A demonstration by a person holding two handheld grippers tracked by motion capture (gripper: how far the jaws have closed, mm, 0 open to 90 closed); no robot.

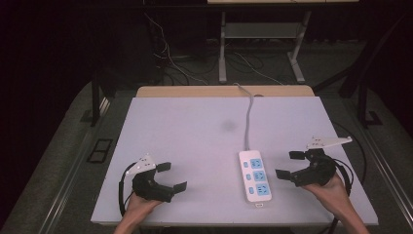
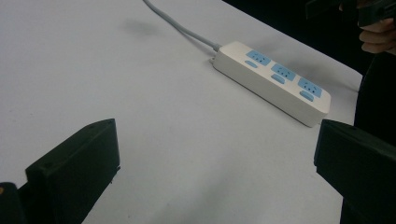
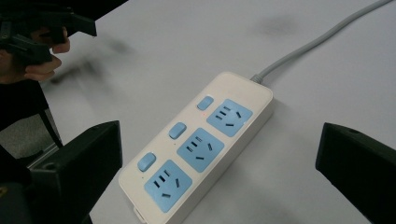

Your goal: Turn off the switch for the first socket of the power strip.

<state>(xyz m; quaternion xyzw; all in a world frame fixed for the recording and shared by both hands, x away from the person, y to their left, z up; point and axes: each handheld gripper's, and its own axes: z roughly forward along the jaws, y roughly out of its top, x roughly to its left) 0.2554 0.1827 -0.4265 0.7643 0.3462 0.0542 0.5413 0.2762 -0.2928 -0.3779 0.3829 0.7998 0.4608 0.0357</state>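
Note:
A white power strip [image 1: 255,177] with three blue sockets and three blue switches lies on the white table [image 1: 195,141], right of centre near the front edge. Its grey cord [image 1: 249,119] runs toward the far edge. My right gripper [image 1: 290,165] hovers open just right of the strip, jaws pointing at it; in the right gripper view the power strip [image 3: 201,144] lies between the two black jaws. My left gripper [image 1: 171,176] is open at the front left, well apart from the strip. The power strip [image 2: 273,81] appears ahead and to the right in the left gripper view.
A faint dark smudge [image 1: 228,125] marks the table's middle. A wooden strip [image 1: 224,91] runs along the far edge. Beyond stand desk legs [image 1: 222,48] and loose cables [image 1: 165,53] on the floor. The other hand and gripper [image 3: 37,32] appear at upper left in the right gripper view.

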